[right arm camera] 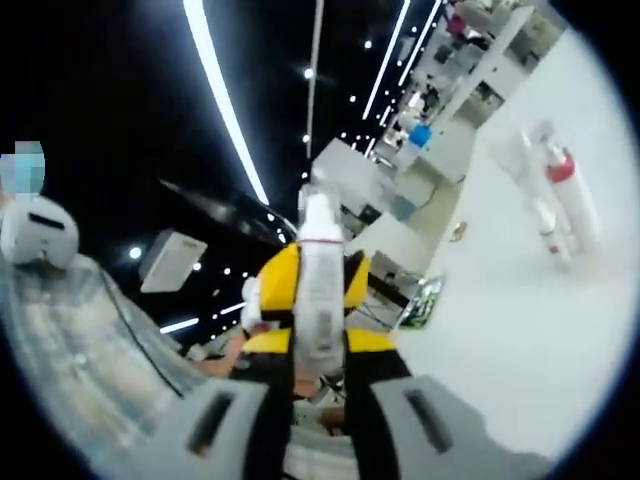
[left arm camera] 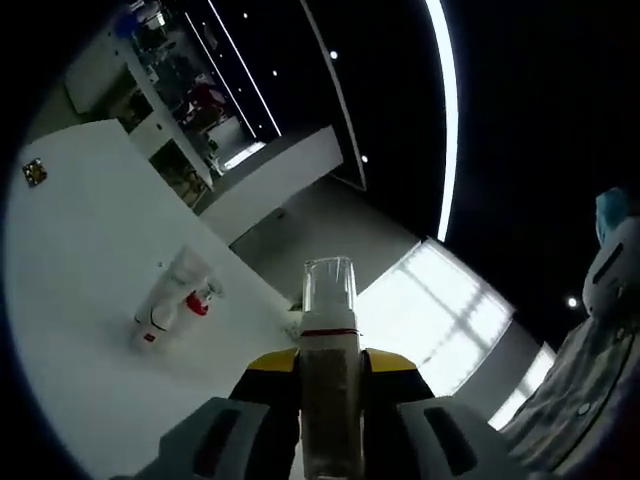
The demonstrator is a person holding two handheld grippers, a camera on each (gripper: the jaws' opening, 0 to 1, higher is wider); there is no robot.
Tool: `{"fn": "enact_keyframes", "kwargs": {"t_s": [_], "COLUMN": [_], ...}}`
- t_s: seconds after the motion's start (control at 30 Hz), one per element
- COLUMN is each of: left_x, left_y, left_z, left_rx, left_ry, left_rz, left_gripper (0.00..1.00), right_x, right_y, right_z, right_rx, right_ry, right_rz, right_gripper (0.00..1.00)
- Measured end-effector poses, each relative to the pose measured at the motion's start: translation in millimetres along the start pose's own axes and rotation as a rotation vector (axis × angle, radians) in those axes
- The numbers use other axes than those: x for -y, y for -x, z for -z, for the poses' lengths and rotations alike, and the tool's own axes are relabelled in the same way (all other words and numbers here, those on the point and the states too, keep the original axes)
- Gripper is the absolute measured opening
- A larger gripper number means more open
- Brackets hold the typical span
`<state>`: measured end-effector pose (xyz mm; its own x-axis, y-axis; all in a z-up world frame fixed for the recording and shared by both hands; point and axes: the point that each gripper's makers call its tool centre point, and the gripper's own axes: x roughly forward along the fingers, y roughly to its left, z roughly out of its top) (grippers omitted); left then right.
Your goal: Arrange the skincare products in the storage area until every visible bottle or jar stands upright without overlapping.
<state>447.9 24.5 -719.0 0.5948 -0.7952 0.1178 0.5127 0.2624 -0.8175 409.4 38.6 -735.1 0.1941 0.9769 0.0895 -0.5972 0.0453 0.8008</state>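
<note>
I am in the carrying step: each of my hands has a bottle lifted off the white table (left arm camera: pixel 80 300), and neither is set down yet. My left gripper (left arm camera: pixel 330 385) is clenched on a clear-capped bottle (left arm camera: pixel 330 350), its yellow-tipped jaws pressed on both sides of the tan body; a red band sits under the white collar, and the transparent cap stands up past the jaws, above the table's near edge. My right gripper (right arm camera: pixel 318 300) is likewise grasping a white bottle (right arm camera: pixel 320 275), slim, with a white top and faint print down its side, held well off the table's edge. On the table stand two more products close together: a white tube (left arm camera: pixel 165 295) with small red marks, and just beside it a red-capped bottle (left arm camera: pixel 200 298); in the left gripper view they lean with the camera's roll, so I cannot tell for sure that they stand true, though both seem up on their bases and may touch. I judge the next move calls for bringing one held bottle down base-first onto bare tabletop near that pair but apart from it, levelling it before loosening the jaws, then the same for the other, since a tall narrow bottle will tip if released tilted.
</note>
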Motion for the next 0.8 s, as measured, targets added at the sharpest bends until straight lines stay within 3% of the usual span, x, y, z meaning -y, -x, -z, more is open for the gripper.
{"fn": "enact_keyframes", "kwargs": {"t_s": [0.1,0.37,0.63,0.8], "left_x": [4.0,15.2,20.9,13.1], "left_y": [-1,-4,-5,0], "left_z": [3.9,28.3,26.4,20.7], "left_rx": [-0.008,-0.116,-0.132,-0.124], "left_ry": [0.05,0.035,0.053,0.028], "left_rz": [0.038,0.08,0.108,0.073], "left_gripper": [0.23,0.26,0.24,0.24], "right_x": [-2,-6,-10,-5], "right_y": [3,8,7,1], "right_z": [1.1,2.6,-1.1,-2.7], "right_rx": [-0.006,-0.031,-0.021,-0.013], "right_ry": [-0.013,-0.03,-0.055,-0.009], "right_rz": [-0.022,-0.058,-0.092,-0.061], "right_gripper": [0.15,0.15,0.16,0.16]}}
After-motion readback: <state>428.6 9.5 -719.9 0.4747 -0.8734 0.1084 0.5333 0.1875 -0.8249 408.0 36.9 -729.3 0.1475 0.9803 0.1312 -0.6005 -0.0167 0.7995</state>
